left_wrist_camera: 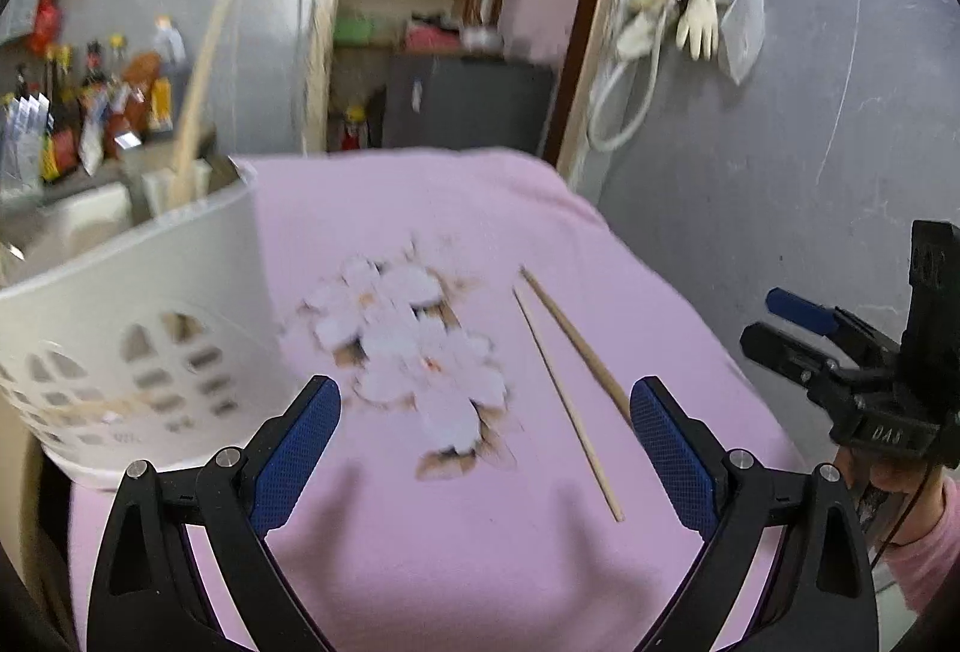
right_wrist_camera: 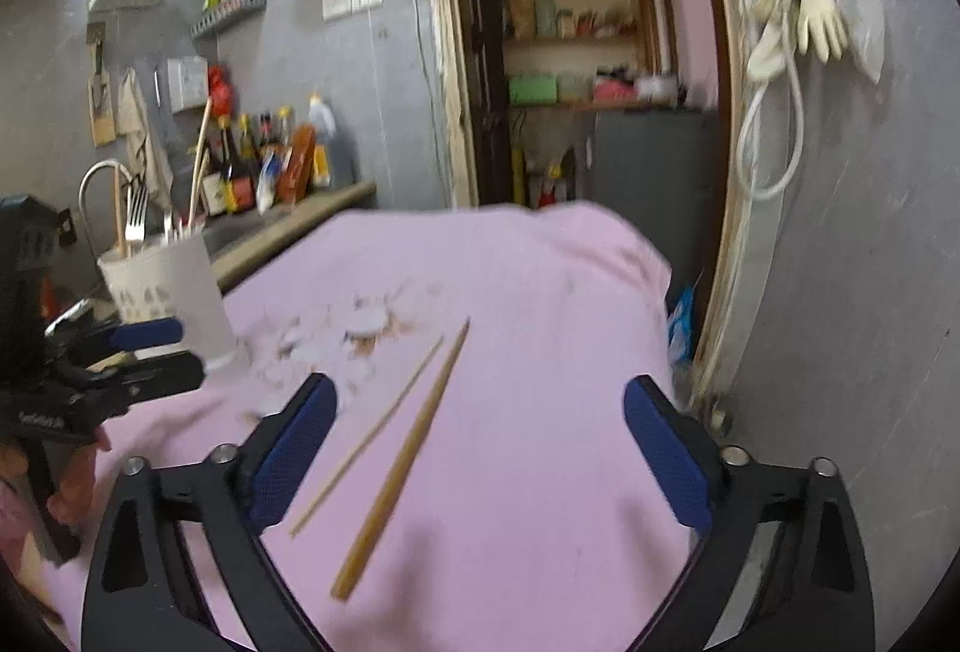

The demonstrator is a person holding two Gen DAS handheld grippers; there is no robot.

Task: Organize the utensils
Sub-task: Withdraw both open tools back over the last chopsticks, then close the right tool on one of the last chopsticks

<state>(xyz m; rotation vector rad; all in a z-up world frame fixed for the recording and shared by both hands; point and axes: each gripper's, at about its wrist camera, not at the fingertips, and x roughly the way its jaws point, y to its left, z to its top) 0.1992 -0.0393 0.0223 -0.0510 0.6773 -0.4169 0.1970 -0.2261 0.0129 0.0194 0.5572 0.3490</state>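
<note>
Two wooden chopsticks (left_wrist_camera: 570, 388) lie side by side on the pink cloth (left_wrist_camera: 420, 562), right of its flower print; they also show in the right wrist view (right_wrist_camera: 396, 454). A white perforated utensil holder (left_wrist_camera: 132, 340) stands at the cloth's left edge; in the right wrist view (right_wrist_camera: 174, 286) it holds a fork and other utensils. My left gripper (left_wrist_camera: 486, 448) is open and empty, above the cloth just short of the chopsticks. My right gripper (right_wrist_camera: 480, 448) is open and empty, with the chopsticks lying between its fingers ahead of it. Each gripper shows at the side of the other's view.
The cloth covers a small table beside a grey wall (right_wrist_camera: 870, 262). A counter (right_wrist_camera: 288, 220) with sauce bottles and a sink tap lies behind the holder. An open doorway (right_wrist_camera: 576, 81) with shelves is straight ahead. Gloves and a hose hang on the wall (right_wrist_camera: 798, 15).
</note>
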